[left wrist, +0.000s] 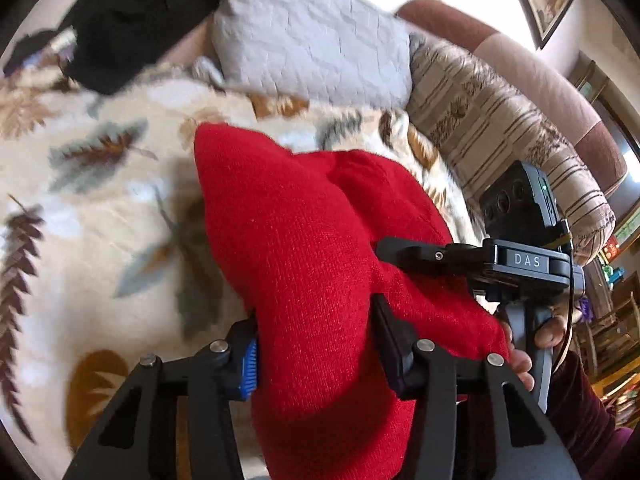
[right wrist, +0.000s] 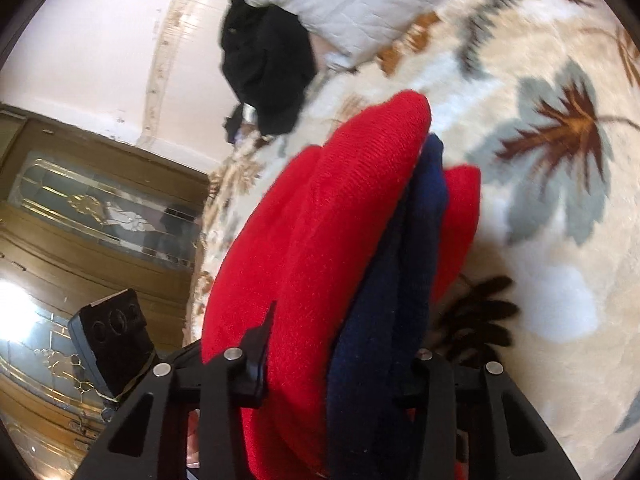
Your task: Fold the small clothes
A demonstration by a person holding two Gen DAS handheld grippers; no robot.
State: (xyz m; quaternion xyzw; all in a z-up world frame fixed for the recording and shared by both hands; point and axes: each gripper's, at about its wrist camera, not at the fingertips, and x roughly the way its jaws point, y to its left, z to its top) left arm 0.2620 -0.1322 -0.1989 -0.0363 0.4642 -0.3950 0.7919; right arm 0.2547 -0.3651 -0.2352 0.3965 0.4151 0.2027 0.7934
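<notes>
A red knit garment (left wrist: 304, 248) with a navy blue part (right wrist: 400, 280) is bunched in thick folds and held up above a cream leaf-patterned blanket (left wrist: 100, 200). My left gripper (left wrist: 316, 344) is shut on the red knit, which fills the gap between its fingers. My right gripper (right wrist: 336, 356) is shut on the red and navy folds (right wrist: 320, 220). In the left wrist view the right gripper (left wrist: 420, 256) sits just to the right, clamped on the same garment, with a hand on its handle.
A black garment (left wrist: 136, 20) lies at the blanket's far side (right wrist: 268, 64), next to a grey quilted pillow (left wrist: 312, 40). A striped cushion (left wrist: 500, 128) and a pink headboard (left wrist: 540, 80) stand at the right. A wooden door with glass (right wrist: 100, 208) is off the bed.
</notes>
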